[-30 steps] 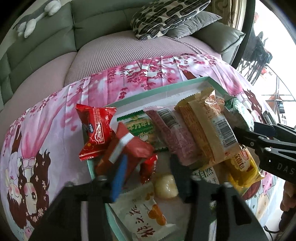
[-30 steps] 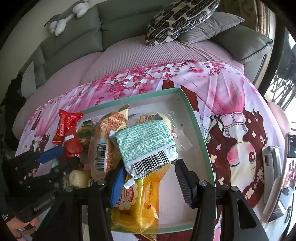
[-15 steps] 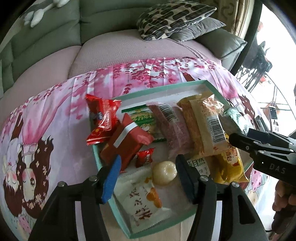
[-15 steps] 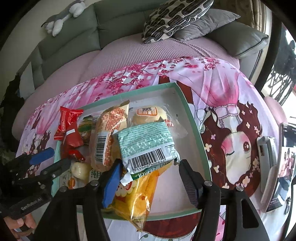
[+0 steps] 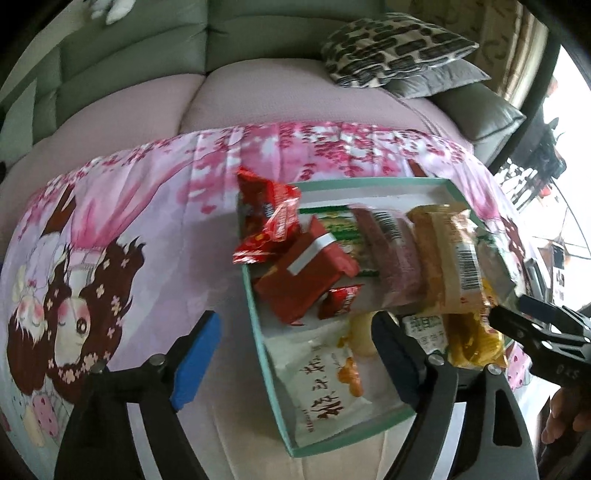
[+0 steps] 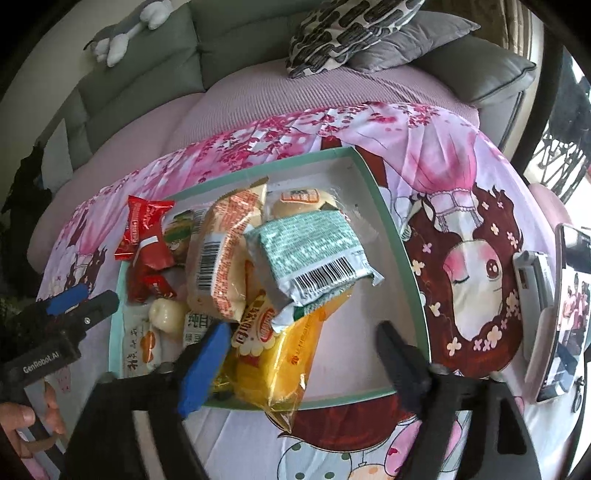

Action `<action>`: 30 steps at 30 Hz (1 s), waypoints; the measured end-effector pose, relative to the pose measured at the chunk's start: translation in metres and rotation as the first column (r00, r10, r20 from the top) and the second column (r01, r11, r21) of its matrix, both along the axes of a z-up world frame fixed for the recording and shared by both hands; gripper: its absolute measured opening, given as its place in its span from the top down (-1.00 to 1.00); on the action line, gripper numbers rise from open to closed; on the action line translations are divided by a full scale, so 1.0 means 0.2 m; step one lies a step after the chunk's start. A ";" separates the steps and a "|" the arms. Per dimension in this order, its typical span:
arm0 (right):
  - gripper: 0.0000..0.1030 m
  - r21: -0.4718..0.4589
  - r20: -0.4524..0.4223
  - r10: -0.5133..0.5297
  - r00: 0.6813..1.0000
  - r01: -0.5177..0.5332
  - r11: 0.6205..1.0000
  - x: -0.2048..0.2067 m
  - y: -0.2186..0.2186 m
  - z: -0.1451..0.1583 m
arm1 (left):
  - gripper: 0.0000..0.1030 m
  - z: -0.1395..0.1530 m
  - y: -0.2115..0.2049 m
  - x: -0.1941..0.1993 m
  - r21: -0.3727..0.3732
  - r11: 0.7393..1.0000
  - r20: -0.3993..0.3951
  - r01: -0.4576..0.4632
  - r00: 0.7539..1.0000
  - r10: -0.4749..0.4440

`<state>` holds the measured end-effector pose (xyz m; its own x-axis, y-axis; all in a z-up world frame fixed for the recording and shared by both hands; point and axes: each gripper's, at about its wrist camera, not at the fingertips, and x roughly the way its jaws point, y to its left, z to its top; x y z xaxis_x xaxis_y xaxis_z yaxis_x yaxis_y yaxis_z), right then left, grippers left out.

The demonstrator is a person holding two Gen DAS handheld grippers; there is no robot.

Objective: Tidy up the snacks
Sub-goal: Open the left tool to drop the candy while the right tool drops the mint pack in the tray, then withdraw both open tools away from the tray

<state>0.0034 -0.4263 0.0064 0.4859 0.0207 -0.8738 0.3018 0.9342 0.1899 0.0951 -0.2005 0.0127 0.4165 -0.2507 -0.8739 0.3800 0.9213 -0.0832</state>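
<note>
A shallow teal tray (image 6: 400, 236) (image 5: 258, 325) on the pink printed cloth holds several snack packs: a green-and-silver pack (image 6: 314, 258), a yellow bag (image 6: 273, 354), an orange-white pack (image 6: 221, 258) (image 5: 450, 254), a red pack (image 5: 306, 277), a small red sachet (image 5: 341, 301), a white pack (image 5: 325, 384) and a pale round sweet (image 6: 166, 314). A red packet (image 5: 269, 218) leans over the tray's left rim. My left gripper (image 5: 295, 350) is open and empty at the tray's near left corner. My right gripper (image 6: 303, 365) is open and empty over the yellow bag.
A grey sofa with a patterned cushion (image 6: 343, 26) and a plush toy (image 6: 125, 33) stands behind. A phone (image 6: 532, 280) and a photo frame (image 6: 569, 314) lie on the cloth at the right. Bare cloth (image 5: 129, 229) spreads left of the tray.
My left gripper has drawn back and swung left, off the red pack, so the tray now sits to its right. My right gripper has backed away slightly, still open.
</note>
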 end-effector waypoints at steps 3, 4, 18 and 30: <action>-0.77 0.007 -0.005 -0.009 1.000 0.009 1.000 -0.01 -0.01 -0.01 | -0.77 -0.02 0.05 0.01 -0.001 0.999 0.009 -0.038 0.999 0.038; -0.77 0.007 -0.006 -0.012 1.000 0.012 1.000 -0.01 -0.01 -0.02 | -0.78 -0.02 0.06 0.01 -0.005 0.999 0.010 -0.050 0.999 0.050; -1.00 0.009 0.008 -0.017 1.000 0.017 1.000 -0.05 0.03 -0.03 | -0.97 -0.08 0.16 0.01 0.002 0.993 0.004 -0.115 0.993 0.115; -1.00 0.013 0.016 0.004 1.000 -0.005 1.000 -0.08 0.17 0.02 | -0.97 -0.08 0.22 -0.07 0.020 0.996 0.009 -0.082 0.997 0.082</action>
<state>-0.0121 -0.3916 0.0100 0.5000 0.0344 -0.8654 0.2943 0.9330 0.2072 0.0810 -0.1567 -0.0023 0.4419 -0.1975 -0.8751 0.3033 0.9509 -0.0614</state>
